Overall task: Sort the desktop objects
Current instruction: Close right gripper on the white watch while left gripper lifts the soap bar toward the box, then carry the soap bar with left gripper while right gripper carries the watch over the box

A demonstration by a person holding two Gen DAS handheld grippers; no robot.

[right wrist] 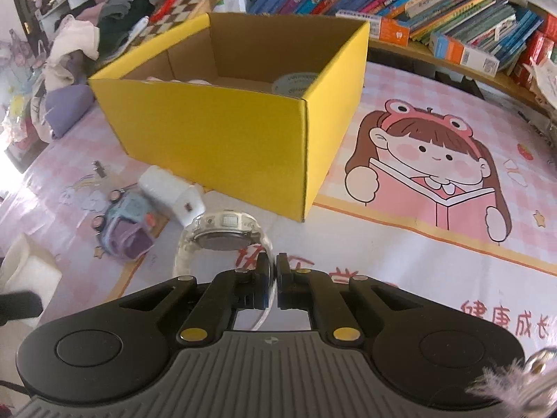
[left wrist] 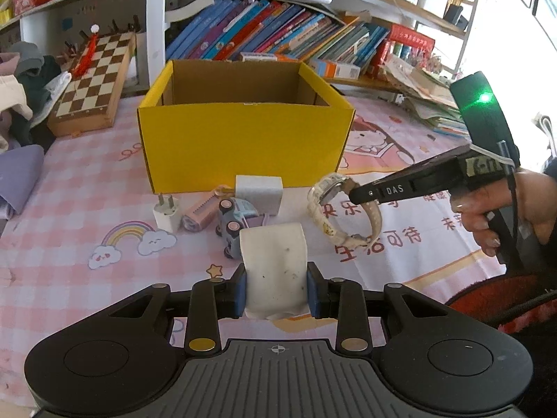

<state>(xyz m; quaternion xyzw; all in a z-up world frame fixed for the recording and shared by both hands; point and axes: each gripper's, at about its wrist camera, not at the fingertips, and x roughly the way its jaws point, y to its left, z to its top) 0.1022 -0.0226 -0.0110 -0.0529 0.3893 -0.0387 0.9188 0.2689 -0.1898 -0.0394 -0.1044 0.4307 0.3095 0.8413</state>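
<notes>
My left gripper is shut on a white eraser-like block, held above the pink tablecloth in front of the yellow cardboard box. My right gripper is shut on the strap of a clear wristwatch; in the left wrist view the watch hangs from the right gripper just right of the box front. A toy car, a pink item, a white plug and a white charger block lie before the box.
The box holds a round disc and pale items. A chessboard stands at the back left, clothes at the far left, and shelved books behind the box.
</notes>
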